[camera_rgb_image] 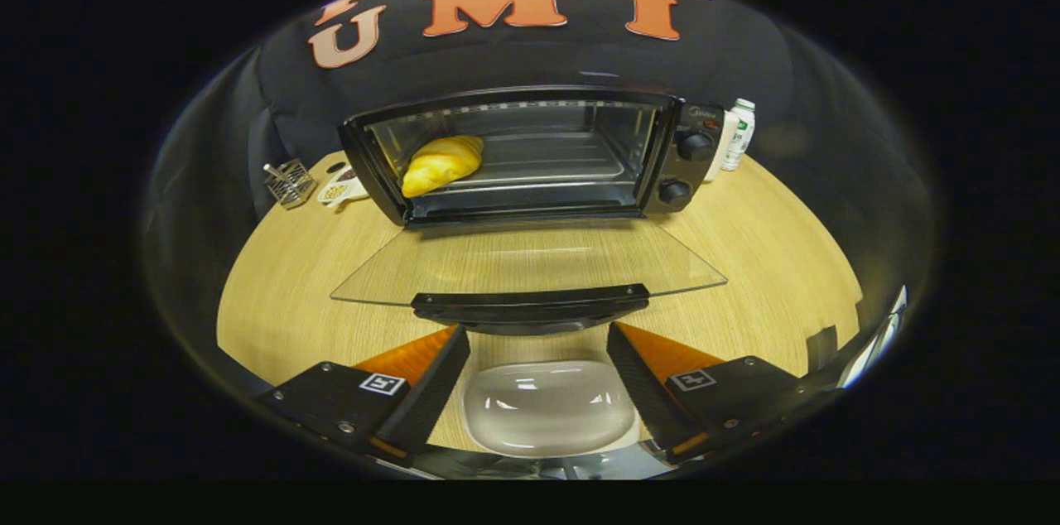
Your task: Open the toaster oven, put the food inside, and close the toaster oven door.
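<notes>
Already the golden croissant (441,164) lies on the rack inside the black toaster oven (530,156), toward its left wall. Its glass door (528,268) hangs flat open (closing remains), the hand-held gripper (538,347) spread wide, empty, just before the door's handle (530,305).

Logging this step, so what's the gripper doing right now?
Gripper: open, holding nothing, fingers just short of the lowered oven door handle.
</notes>
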